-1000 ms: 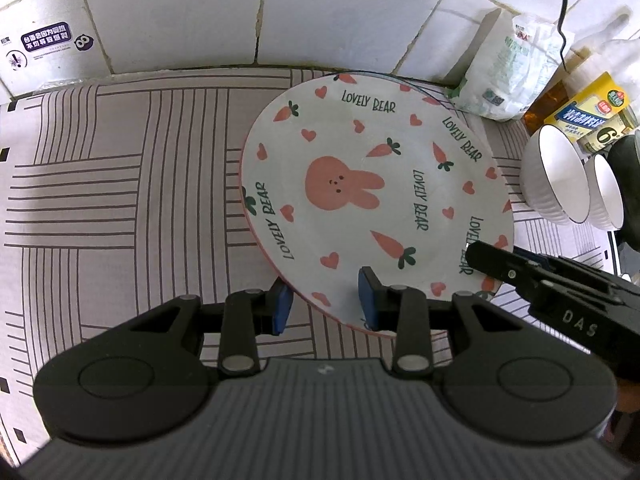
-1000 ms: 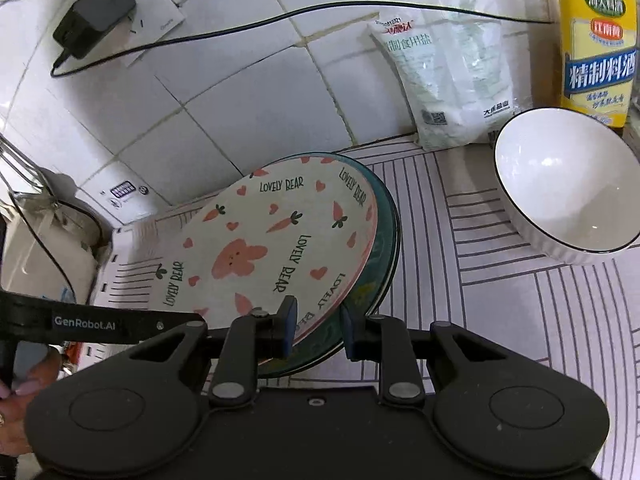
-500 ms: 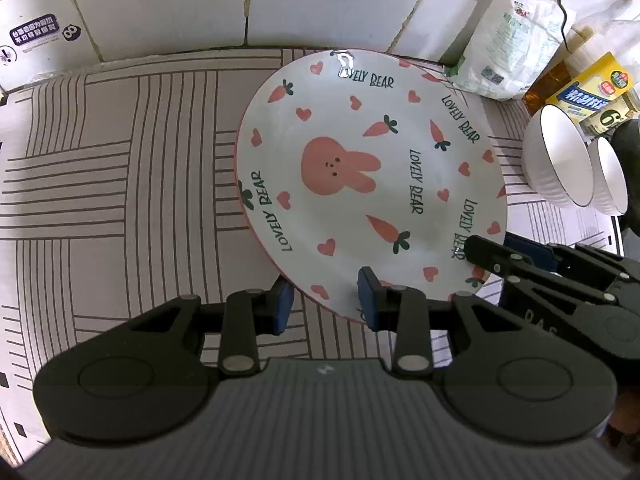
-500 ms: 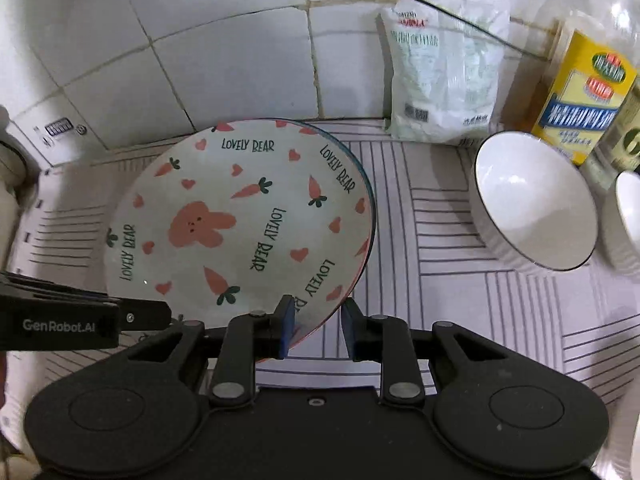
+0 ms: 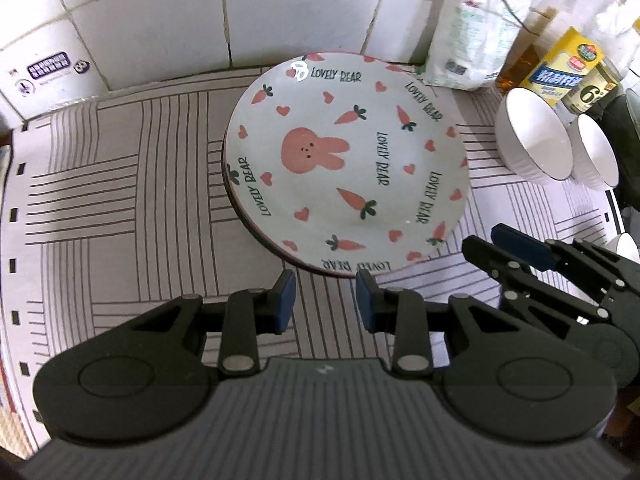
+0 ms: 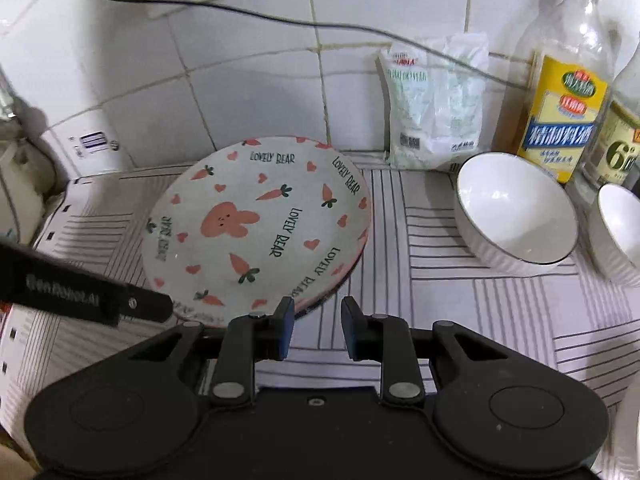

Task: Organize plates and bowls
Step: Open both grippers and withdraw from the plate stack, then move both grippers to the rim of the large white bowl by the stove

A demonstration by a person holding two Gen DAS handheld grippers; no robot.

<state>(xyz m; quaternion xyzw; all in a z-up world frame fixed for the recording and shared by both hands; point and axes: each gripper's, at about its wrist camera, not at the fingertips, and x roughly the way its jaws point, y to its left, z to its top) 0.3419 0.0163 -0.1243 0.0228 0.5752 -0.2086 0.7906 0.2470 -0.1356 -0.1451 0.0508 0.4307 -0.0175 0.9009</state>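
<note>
A white rabbit-and-carrot plate (image 5: 344, 160) lies on top of another plate, whose dark rim shows under its near edge, on the striped mat; it also shows in the right wrist view (image 6: 256, 224). My left gripper (image 5: 325, 299) is open and empty, just short of the plate's near edge. My right gripper (image 6: 316, 326) is open and empty, just off the plate's near right edge; it shows in the left wrist view (image 5: 516, 248). Two white bowls (image 6: 516, 212) (image 6: 620, 228) stand to the right of the plates.
The tiled wall (image 5: 200, 12) runs behind the mat (image 5: 120, 160). A white bag (image 6: 434, 108) and bottles (image 6: 560, 84) stand at the back right. A cable (image 6: 280, 20) hangs along the wall. A white appliance (image 6: 20, 184) sits at the far left.
Both grippers let go of the rabbit plate and drew back from its edge. The plate now lies flat on the lower plate.
</note>
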